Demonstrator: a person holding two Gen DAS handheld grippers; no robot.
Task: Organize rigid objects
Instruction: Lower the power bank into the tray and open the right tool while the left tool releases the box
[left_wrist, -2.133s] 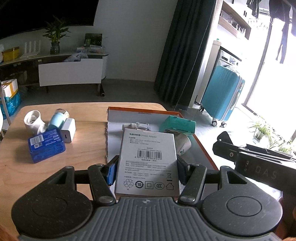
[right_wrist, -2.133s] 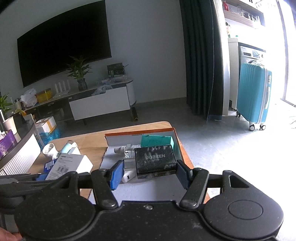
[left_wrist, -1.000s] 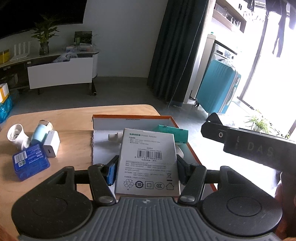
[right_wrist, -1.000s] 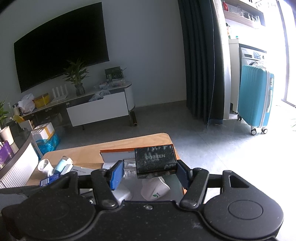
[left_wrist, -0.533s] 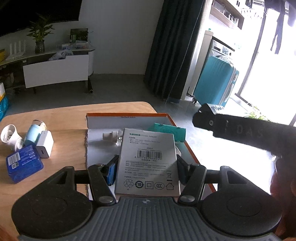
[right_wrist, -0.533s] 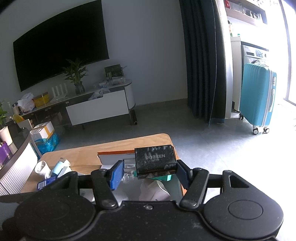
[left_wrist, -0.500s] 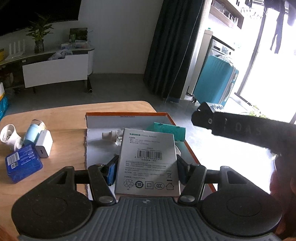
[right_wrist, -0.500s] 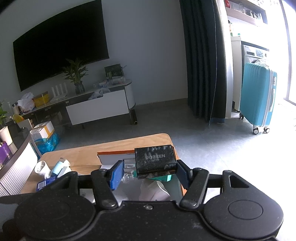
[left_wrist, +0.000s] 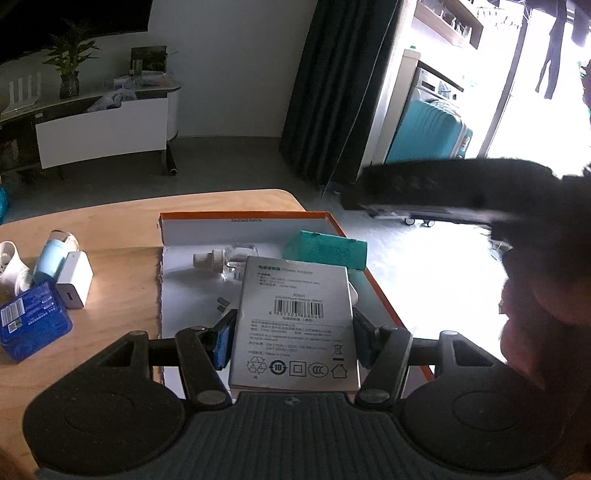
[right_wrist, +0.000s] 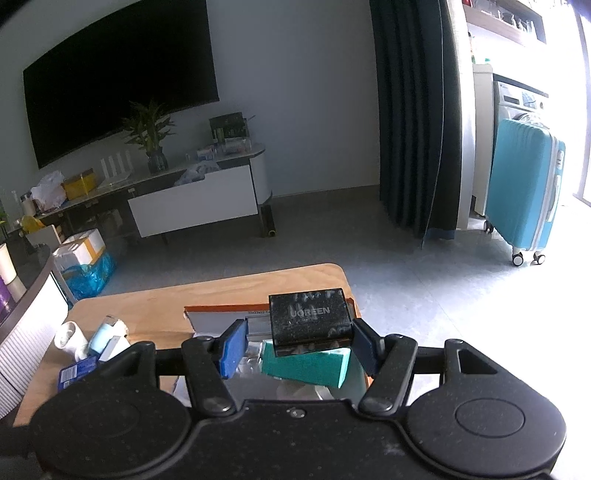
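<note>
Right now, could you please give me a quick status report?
Left gripper shut on grey adapter box. Right gripper holds black UGREEN block, over orange tray. Teal box underneath.

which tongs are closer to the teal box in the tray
Right. The right tongs hang just above the teal box, holding a black charger. The left tongs sit nearer the tray's near end, holding a grey box.
</note>
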